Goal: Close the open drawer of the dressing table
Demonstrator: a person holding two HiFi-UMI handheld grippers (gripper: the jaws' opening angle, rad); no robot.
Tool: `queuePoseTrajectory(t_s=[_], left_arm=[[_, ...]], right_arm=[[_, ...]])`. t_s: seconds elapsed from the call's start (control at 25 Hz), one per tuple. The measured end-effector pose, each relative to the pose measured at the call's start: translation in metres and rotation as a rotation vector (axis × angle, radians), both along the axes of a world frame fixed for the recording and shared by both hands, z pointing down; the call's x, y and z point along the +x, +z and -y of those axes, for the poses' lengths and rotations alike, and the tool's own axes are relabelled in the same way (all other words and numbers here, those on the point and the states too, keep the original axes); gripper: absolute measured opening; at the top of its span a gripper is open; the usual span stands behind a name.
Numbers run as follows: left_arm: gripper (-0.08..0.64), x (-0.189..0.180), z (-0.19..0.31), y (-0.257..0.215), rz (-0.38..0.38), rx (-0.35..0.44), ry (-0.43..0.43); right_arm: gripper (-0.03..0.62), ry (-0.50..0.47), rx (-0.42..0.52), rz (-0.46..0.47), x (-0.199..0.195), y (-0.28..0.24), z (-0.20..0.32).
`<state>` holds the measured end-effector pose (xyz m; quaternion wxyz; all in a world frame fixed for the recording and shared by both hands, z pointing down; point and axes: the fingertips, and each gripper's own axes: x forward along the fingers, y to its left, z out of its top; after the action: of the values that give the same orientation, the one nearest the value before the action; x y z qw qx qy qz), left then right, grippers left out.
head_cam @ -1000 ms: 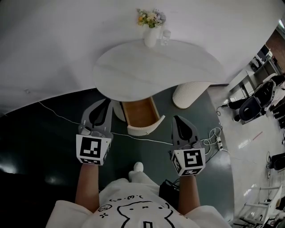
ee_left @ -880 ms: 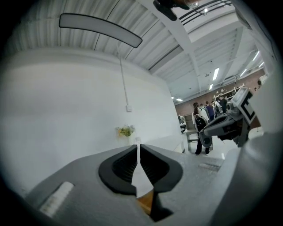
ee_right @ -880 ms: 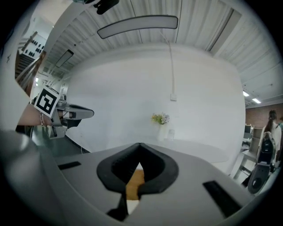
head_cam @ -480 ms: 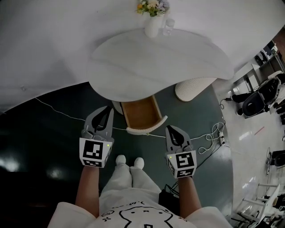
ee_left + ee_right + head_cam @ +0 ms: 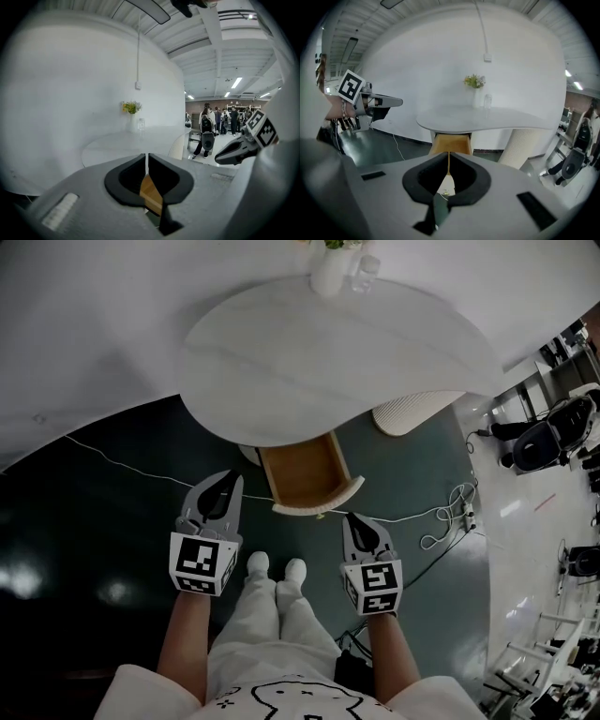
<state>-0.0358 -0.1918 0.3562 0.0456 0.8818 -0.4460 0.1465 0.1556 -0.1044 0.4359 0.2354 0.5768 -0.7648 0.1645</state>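
The dressing table (image 5: 319, 352) has a white curved top. Its wooden drawer (image 5: 302, 470) stands pulled out toward me, with a white rounded front (image 5: 319, 502). My left gripper (image 5: 228, 481) hangs shut and empty, left of the drawer and apart from it. My right gripper (image 5: 352, 517) is shut on nothing, just below and right of the drawer front's corner; touch cannot be judged. In the right gripper view the open drawer (image 5: 451, 143) lies straight ahead above the shut right gripper (image 5: 449, 155). The left gripper view shows the shut left gripper (image 5: 147, 157) with wood (image 5: 151, 193) behind it.
A vase of flowers (image 5: 330, 273) and a glass jar (image 5: 364, 273) stand at the table's far edge. A ribbed white pedestal (image 5: 412, 413) supports the right side. A cable (image 5: 122, 470) crosses the dark floor, a power strip (image 5: 469, 517) lies right, and chairs (image 5: 548, 437) stand beyond.
I have stepped closer to the table, feet now together under the drawer. Both grippers moved forward; the right one closed in on the drawer front's right corner.
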Motion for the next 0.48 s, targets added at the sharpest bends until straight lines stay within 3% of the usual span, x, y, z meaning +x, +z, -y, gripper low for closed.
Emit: queuePoseTrajectory(t_s=[0.48], left_arm=[[0.018,0.005,0.015,0.058,0.010,-0.057,0.037]], right_arm=[[0.021,0.003,-0.151,0.005,-0.007,0.094,-0.007]])
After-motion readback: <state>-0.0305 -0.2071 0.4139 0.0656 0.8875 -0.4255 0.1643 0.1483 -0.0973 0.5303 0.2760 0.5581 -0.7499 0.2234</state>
